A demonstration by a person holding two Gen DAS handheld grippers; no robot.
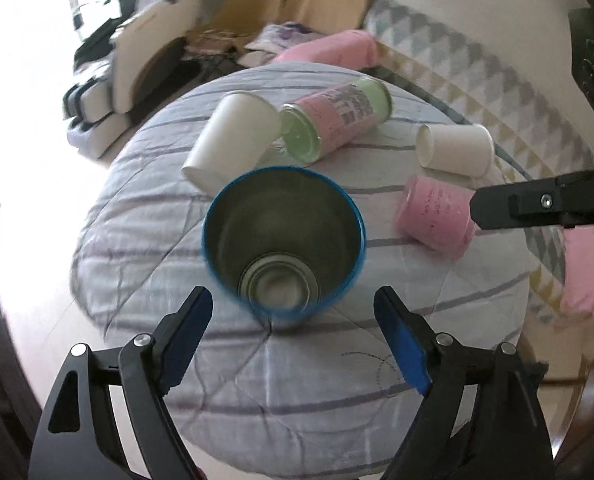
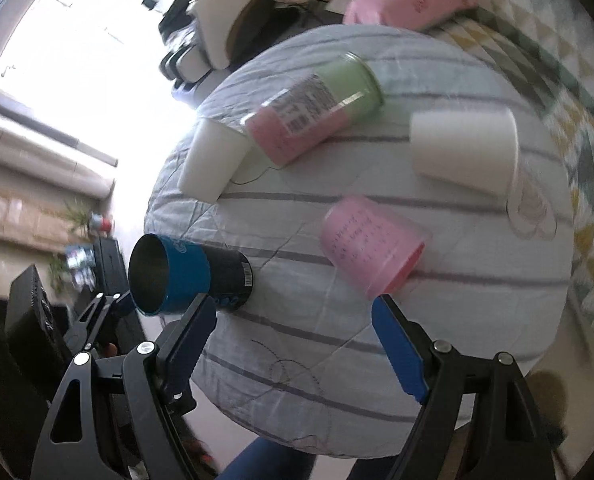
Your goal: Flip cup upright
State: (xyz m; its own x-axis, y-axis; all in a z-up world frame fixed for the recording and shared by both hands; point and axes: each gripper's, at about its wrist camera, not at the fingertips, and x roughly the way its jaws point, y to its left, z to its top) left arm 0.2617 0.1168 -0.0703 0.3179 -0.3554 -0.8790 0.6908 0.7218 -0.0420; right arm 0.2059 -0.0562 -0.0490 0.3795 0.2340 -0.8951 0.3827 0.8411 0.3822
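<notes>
Left gripper [image 1: 293, 312]: jaws spread wide, nothing between the blue pads, no contact with anything. Blue cup [image 1: 284, 240] sits just beyond the fingertips on the near part of the round quilted cushion [image 1: 145, 216], mouth facing the left camera so the steel inside and bottom are visible. In the right wrist view the same blue cup [image 2: 189, 276] reads as standing on its base near the cushion's left edge, blue band at the mouth, dark lower body with a barcode; the left gripper [image 2: 109, 308] shows behind it, fingers either side but apart from the wall.

Right gripper [image 2: 295, 322]: also spread wide, holding nothing, hovering over the near part of the cushion. From the left view one of its black fingers [image 1: 537, 204] comes in from the right, tip just beside the pink cup [image 1: 437, 216].

Others on the cushion, all on their sides:
- pink cup, right of centre, printed text on the wall
- white paper cup [image 1: 233, 140] far left, touching the green-and-pink can [image 1: 337, 116]
- second white paper cup [image 1: 455, 150] far right, apart from the can

Pink bolster [image 1: 329, 50] lies beyond the far edge of the cushion.
</notes>
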